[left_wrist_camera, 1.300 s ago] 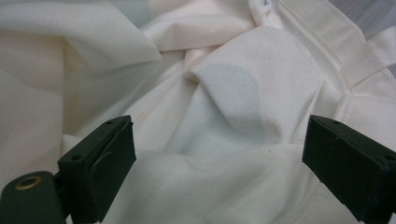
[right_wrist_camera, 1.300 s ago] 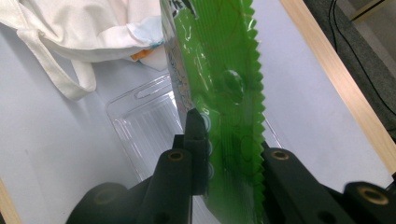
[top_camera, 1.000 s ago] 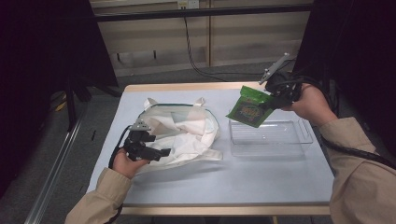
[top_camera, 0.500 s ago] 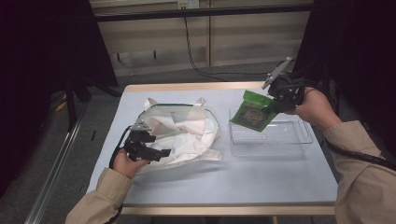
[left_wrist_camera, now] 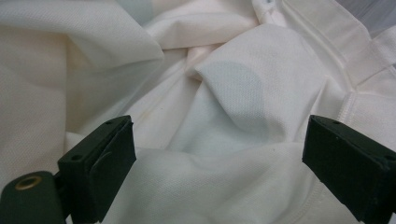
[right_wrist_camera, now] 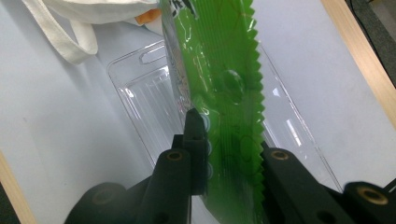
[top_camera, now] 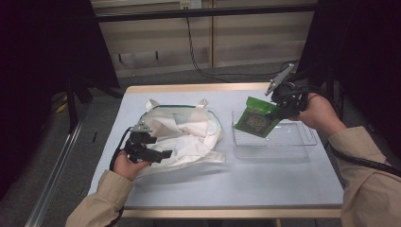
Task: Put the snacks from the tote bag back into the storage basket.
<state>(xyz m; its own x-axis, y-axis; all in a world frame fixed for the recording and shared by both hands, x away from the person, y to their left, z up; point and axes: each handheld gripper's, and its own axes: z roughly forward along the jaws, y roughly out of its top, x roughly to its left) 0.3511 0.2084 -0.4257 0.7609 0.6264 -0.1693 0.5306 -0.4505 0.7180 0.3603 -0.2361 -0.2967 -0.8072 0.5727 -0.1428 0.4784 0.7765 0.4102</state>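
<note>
Right hand-held gripper [top_camera: 278,112] pinches the green snack packet [top_camera: 255,118] by its crimped edge above the clear tray [top_camera: 302,140]: light, crinkly, slippery. Left hand-held gripper [left_wrist_camera: 219,163] gapes over the soft cloth bag [top_camera: 189,135].

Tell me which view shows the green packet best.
The high view: there the whole green packet hangs from the right hand-held gripper above the clear tray, with its printed face visible. The right gripper view shows it close up and edge-on, clamped between the jaws. The left gripper view looks at the white cloth bag.
</note>
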